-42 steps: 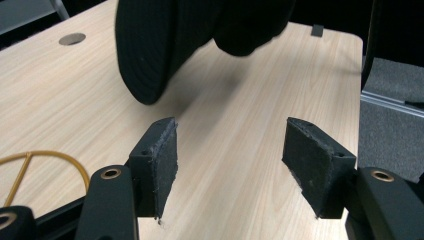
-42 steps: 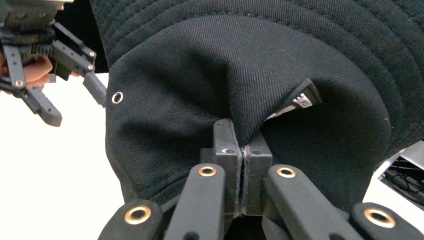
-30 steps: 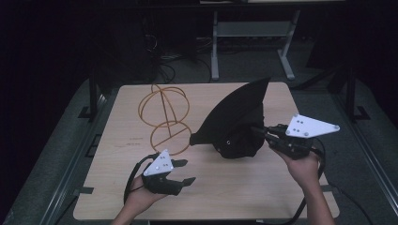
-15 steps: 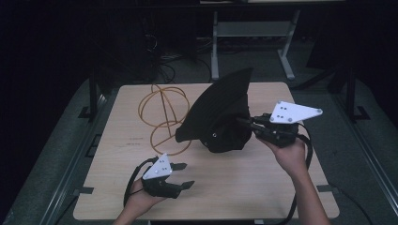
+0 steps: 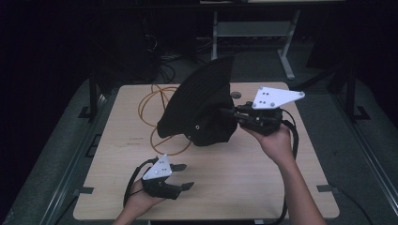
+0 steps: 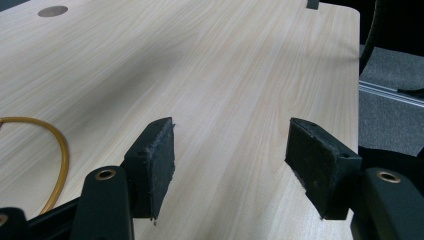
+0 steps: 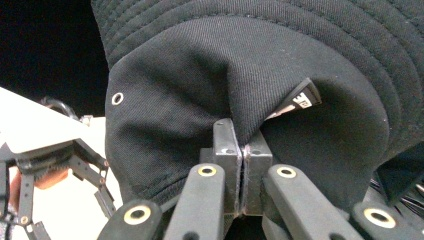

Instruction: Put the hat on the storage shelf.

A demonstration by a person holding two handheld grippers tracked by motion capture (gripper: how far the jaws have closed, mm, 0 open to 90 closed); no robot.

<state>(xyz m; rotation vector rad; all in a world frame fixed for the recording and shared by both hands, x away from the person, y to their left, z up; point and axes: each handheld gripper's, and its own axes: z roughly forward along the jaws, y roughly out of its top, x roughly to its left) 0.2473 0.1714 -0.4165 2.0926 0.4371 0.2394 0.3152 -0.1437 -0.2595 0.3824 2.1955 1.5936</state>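
Note:
A black bucket hat (image 5: 202, 105) hangs in the air above the middle of the wooden table (image 5: 244, 173), its brim tilted up toward the back. My right gripper (image 5: 224, 111) is shut on a pinch of the hat's crown fabric (image 7: 200, 100), with the pads pressed together in the right gripper view (image 7: 242, 150). A small label (image 7: 297, 100) sticks out of the fabric. My left gripper (image 5: 184, 176) rests low near the table's front left, open, with nothing between its pads (image 6: 155, 165). That left gripper also appears at the lower left of the right gripper view (image 7: 60, 165).
An orange cable (image 5: 152, 119) lies looped on the table behind and left of the hat; a stretch of it runs beside the left jaw (image 6: 57, 150). A round grommet (image 5: 236, 95) sits near the table's back edge. A metal stand (image 5: 253, 33) is beyond the table.
My right gripper has carried the hat leftward and upward off the table, so the hat now covers part of the orange cable loop. The left gripper has stayed in place.

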